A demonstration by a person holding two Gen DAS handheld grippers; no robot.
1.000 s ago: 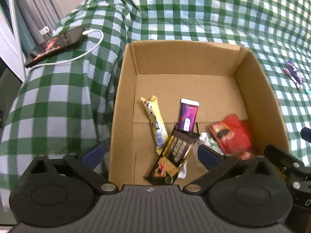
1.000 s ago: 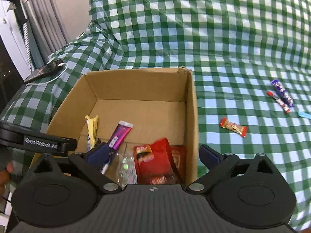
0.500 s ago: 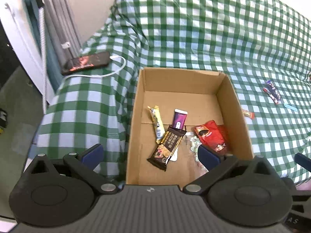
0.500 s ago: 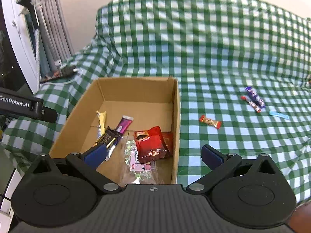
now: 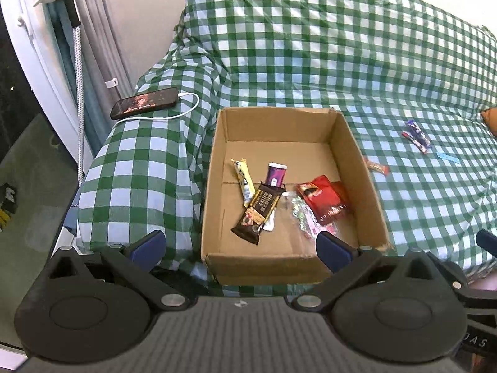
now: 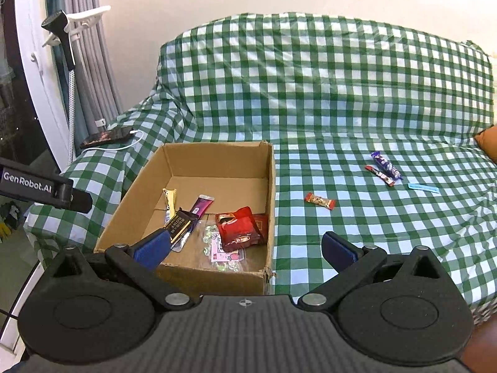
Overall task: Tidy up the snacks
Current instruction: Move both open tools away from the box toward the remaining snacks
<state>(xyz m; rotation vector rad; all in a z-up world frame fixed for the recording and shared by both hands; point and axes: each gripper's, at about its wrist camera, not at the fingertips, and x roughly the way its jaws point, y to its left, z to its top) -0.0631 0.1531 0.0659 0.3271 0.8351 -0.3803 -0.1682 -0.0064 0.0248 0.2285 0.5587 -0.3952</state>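
An open cardboard box [image 5: 351, 143] [image 6: 270, 186] sits on the green checked sofa cover. Inside lie a brown chocolate bar [image 5: 259, 213] [image 6: 180, 224], a yellow bar [image 5: 243, 180], a purple packet [image 5: 275, 174] [image 6: 202, 205], a red pouch [image 5: 323, 202] [image 6: 237, 228] and a clear sweet bag [image 6: 222, 245]. On the cover to the right lie a small red bar [image 6: 320, 201], a purple and a red stick [image 6: 384, 168] and a blue strip [image 6: 423, 187]. My left gripper [image 5: 239, 248] and right gripper [image 6: 245, 248] both hang open and empty, back from the box's near wall.
A phone [image 5: 146, 104] on a white charging cable [image 5: 174, 116] rests on the sofa arm left of the box. Curtains and a white frame [image 6: 40, 93] stand at far left, with floor below. An orange cushion corner [image 6: 487, 143] shows at far right.
Both grippers have pulled back and up from the box, so it looks smaller and more of the sofa shows. The snacks have not moved; both grippers stayed open.
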